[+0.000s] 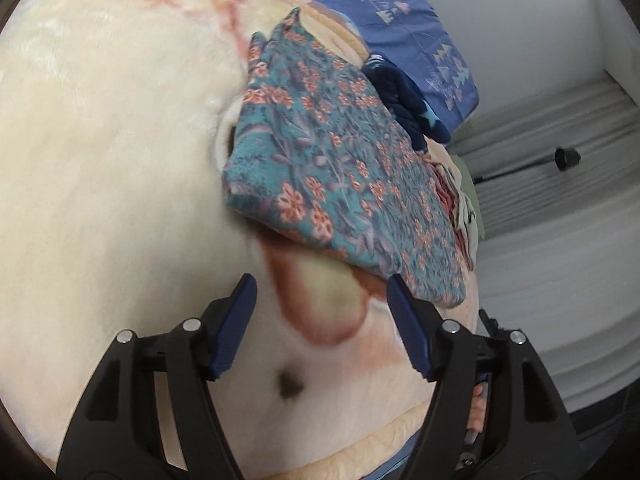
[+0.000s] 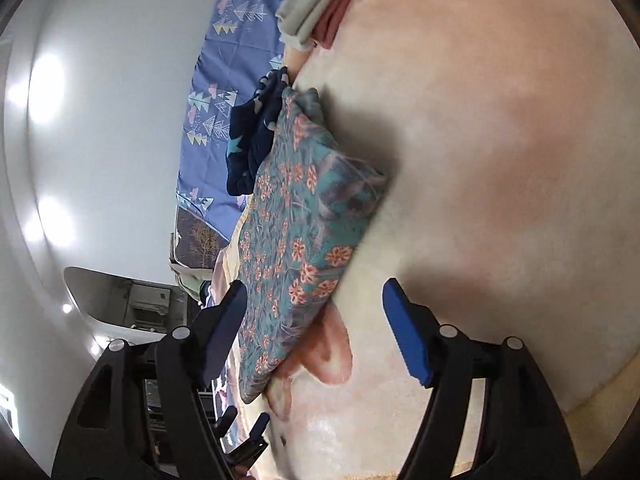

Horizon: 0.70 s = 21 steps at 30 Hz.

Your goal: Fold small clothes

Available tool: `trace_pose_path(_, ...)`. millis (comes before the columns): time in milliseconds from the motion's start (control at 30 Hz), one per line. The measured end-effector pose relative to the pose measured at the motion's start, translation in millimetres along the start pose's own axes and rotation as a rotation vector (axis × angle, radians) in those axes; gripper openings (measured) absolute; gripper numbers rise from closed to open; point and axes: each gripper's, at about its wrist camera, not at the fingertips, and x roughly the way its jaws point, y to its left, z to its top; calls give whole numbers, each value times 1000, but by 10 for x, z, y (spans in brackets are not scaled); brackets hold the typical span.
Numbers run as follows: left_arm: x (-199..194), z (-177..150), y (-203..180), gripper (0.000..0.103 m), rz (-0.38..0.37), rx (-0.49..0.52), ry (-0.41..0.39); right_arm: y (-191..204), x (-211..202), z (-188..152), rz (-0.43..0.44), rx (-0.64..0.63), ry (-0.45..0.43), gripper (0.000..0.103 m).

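A teal floral garment (image 1: 332,168) lies folded into a rough block on the cream plush blanket (image 1: 100,160). It also shows in the right wrist view (image 2: 296,248). My left gripper (image 1: 322,300) is open and empty, its blue fingertips just short of the garment's near edge. My right gripper (image 2: 314,304) is open and empty, with the garment's near end between its fingers. The other gripper's tips (image 2: 244,428) show low in the right wrist view.
A dark navy garment (image 1: 408,104) lies crumpled beyond the floral one. Folded grey and red clothes (image 2: 316,4) lie further along the blanket. A blue patterned sheet (image 1: 416,20) covers the bed's far side. The blanket's edge (image 1: 360,452) runs close below my left gripper.
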Motion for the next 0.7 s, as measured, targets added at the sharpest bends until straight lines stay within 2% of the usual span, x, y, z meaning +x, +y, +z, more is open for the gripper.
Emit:
trace_pose_path(167, 120, 145, 47, 68, -12, -64, -32, -24, 207, 247, -25, 18, -26, 71)
trace_pose_path(267, 190, 291, 86, 68, -12, -90, -52, -98, 337, 402, -7, 61, -54, 71)
trace_pose_path(400, 302, 432, 112, 66, -8, -123, -86, -37, 386, 448, 2, 41, -92, 71)
trace_pose_path(467, 324, 458, 89, 59, 13, -120, -100, -11, 395, 455, -5, 16, -98, 71)
trace_pose_path(533, 339, 458, 86, 33, 43, -114, -116, 4, 384, 434, -1, -9, -106, 69)
trace_pose_path(600, 376, 462, 130, 24, 54, -122, -113, -16, 361, 402, -17, -32, -111, 50)
trace_pose_path(633, 381, 465, 148, 20, 59, -120, -115, -47, 374, 399, -21, -30, -103, 30)
trace_pose_path(667, 374, 459, 168, 19, 59, -120, -117, -86, 389, 407, -19, -24, -97, 17)
trace_pose_path(700, 364, 453, 162, 17, 59, -115, -122, -125, 377, 406, -15, -17, -101, 16)
